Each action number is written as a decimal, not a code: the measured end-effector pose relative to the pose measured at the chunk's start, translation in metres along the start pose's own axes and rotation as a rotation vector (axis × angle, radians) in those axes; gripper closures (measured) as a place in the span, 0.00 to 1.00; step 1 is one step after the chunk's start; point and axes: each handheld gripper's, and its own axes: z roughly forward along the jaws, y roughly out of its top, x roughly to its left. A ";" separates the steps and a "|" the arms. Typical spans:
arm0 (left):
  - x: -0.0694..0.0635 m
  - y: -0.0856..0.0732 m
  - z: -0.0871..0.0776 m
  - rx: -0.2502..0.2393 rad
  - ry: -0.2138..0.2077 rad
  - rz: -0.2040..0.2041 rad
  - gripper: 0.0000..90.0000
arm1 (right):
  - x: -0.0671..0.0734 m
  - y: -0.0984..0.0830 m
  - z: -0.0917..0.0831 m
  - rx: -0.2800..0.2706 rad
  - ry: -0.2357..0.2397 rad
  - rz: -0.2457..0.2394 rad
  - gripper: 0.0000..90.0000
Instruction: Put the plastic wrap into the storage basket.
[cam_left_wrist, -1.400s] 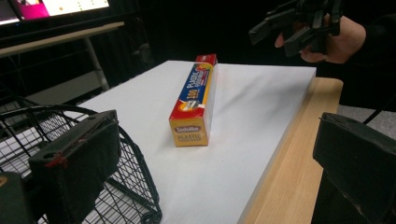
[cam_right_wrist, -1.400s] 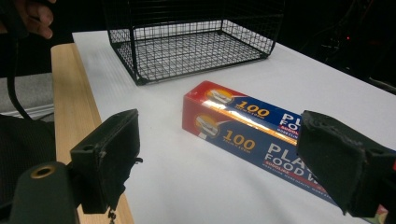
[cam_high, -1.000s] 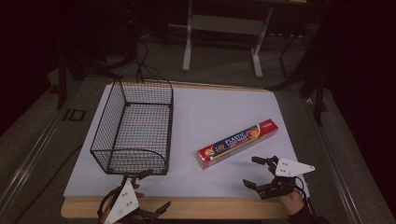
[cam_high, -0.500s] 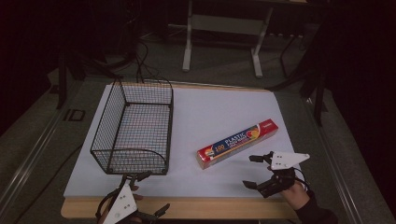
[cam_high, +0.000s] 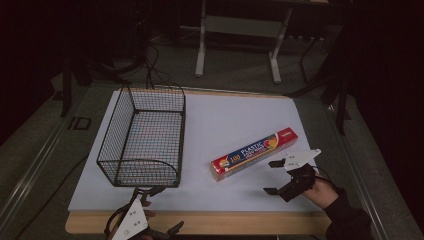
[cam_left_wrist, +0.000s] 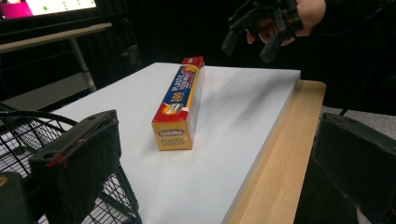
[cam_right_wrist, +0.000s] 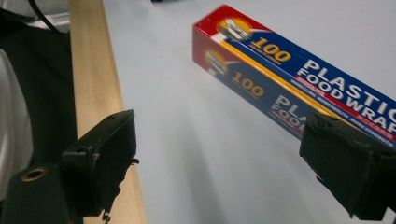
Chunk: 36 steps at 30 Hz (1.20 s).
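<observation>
At lower right of the high view, the right gripper (cam_high: 274, 177) hovers wide-jawed beside the plastic food wrap box (cam_high: 254, 153); the left gripper (cam_high: 159, 214), bottom left, gapes wide too.

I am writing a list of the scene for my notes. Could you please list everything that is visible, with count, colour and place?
wire basket: one, black, left part of the white board, nothing in it.
plastic wrap box: one, red, blue and yellow, lying flat right of the basket.
white board: one, white, covering most of the table top.
table: one, light wood edge at the near side.
metal frame: one, grey, on the floor behind the table.
left tool: one, black with a grey plate, at the near edge by the basket, open.
right tool: one, black with a grey plate, open, just near the box, not touching it.
</observation>
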 end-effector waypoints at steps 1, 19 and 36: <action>0.000 0.000 0.000 0.002 0.001 0.002 0.02 | -0.002 0.001 0.000 0.007 0.007 0.010 0.12; -0.001 0.000 -0.001 0.004 -0.016 0.004 0.02 | -0.031 0.007 0.011 0.247 0.030 0.016 0.11; -0.001 -0.001 -0.001 0.009 -0.022 0.005 0.02 | -0.053 0.032 0.018 0.436 -0.052 -0.102 0.15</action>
